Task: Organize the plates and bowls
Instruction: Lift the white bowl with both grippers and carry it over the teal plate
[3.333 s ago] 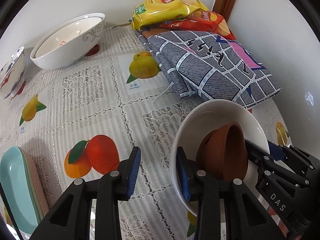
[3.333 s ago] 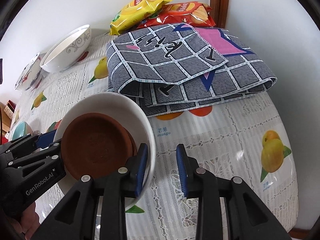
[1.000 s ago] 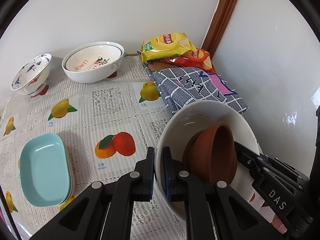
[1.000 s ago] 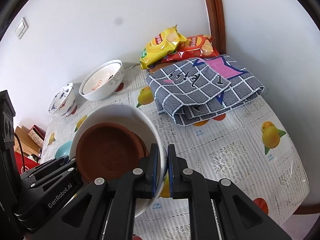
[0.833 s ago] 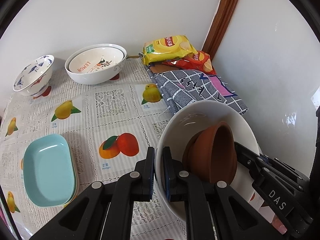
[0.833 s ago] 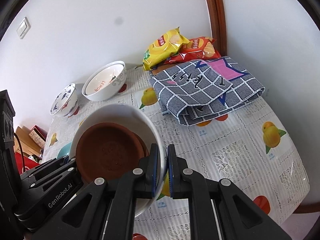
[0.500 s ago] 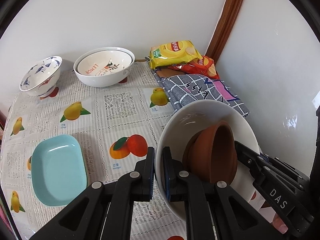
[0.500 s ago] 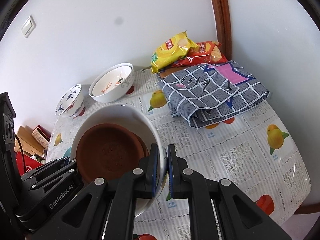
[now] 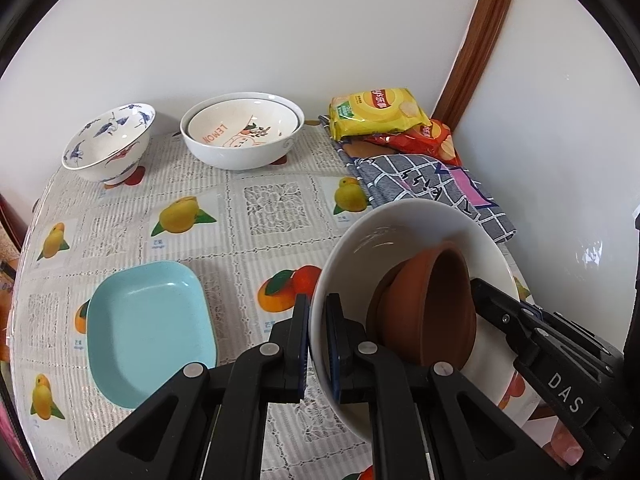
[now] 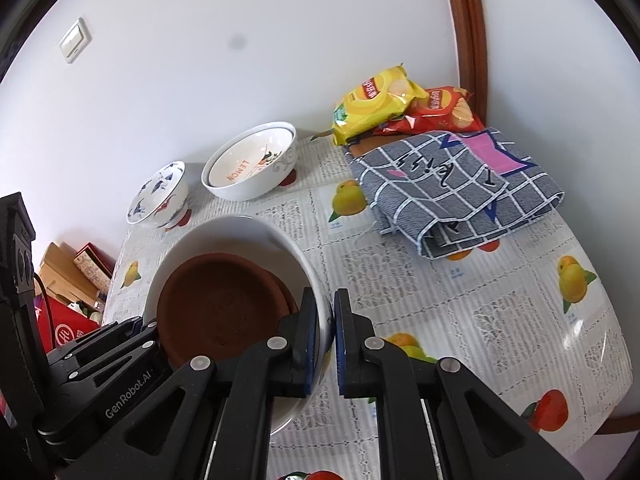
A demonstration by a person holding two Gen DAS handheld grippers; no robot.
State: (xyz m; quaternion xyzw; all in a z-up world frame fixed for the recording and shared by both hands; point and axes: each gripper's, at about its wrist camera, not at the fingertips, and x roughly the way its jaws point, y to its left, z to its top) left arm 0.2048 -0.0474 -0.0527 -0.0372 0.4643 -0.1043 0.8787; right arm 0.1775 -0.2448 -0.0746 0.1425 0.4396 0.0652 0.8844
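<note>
From the left wrist view, sorting looks partway done: nested bowls (image 9: pixel 241 136) and a painted bowl (image 9: pixel 109 143) stand far left by the wall, the blue dishes (image 9: pixel 150 330) lie near left. The left gripper (image 9: pixel 317 344) is clamped on the near rim of the white bowl (image 9: pixel 384 240), which carries brown saucers (image 9: pixel 430 308) above the table.

From the right wrist view, the right gripper (image 10: pixel 327 340) pinches the opposite rim of the white bowl (image 10: pixel 236 232); it has yet to be set down.
</note>
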